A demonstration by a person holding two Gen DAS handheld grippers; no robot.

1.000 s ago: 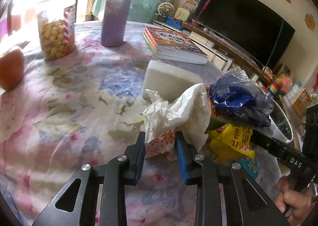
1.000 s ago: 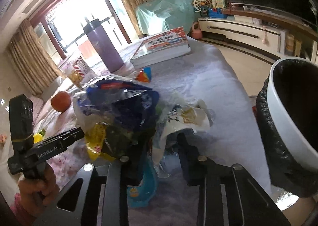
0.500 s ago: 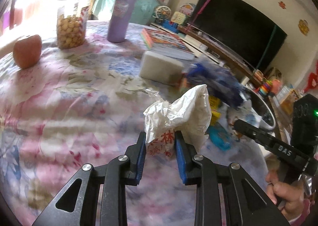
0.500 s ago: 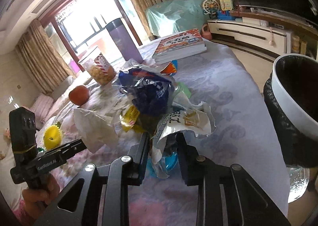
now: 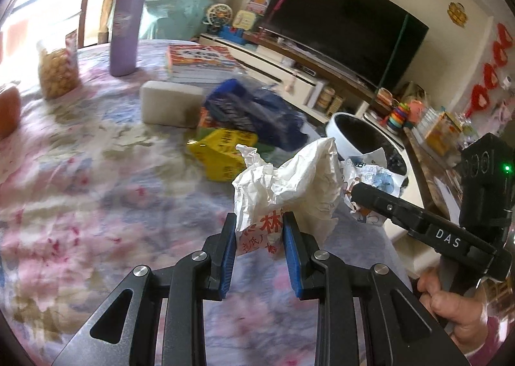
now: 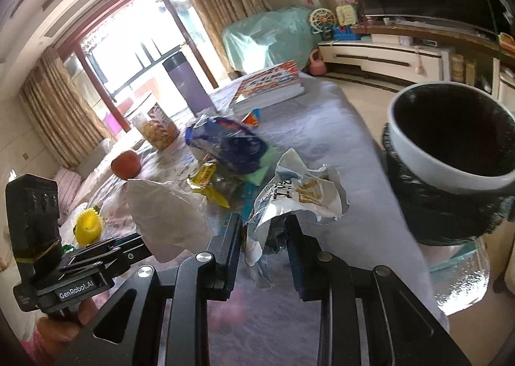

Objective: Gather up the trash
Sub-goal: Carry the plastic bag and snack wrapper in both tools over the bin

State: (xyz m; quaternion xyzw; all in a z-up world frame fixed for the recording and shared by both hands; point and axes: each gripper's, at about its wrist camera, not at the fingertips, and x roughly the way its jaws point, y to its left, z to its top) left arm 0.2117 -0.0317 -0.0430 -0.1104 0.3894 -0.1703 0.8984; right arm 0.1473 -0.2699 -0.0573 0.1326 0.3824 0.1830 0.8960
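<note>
The left hand-held gripper (image 5: 259, 230) pinches a crumpled white paper wrapper (image 5: 289, 185) with red print between its blue pads, holding it clear above the desk (image 5: 96, 172), which wears a floral cloth. The right hand-held gripper (image 6: 264, 234) is clamped on a torn white and silver snack packet (image 6: 299, 198), also lifted off the cloth. In the left wrist view that packet shows just beyond the paper wrapper, at the tip of the right hand-held gripper, whose handle is held by a hand (image 5: 450, 304) at the lower right.

A white waste bin (image 6: 428, 159) lined with a black bag stands beside the desk edge, to the right of the snack packet and near it. More trash lies on the desk behind the held pieces: a blue plastic bag (image 5: 257, 114) and a yellow wrapper (image 5: 222, 153) touching each other.

Farther back stand a pale foam block (image 5: 172, 106), a stack of books (image 5: 199, 61), a purple flask (image 5: 125, 27), upright, and a clear jar of snacks (image 5: 58, 66). An orange-red fruit (image 6: 125, 164) sits near the far side, and a yellow round thing (image 6: 87, 226) lies by the left hand-held gripper in the right wrist view. A dark television (image 5: 344, 18) hangs on the wall
</note>
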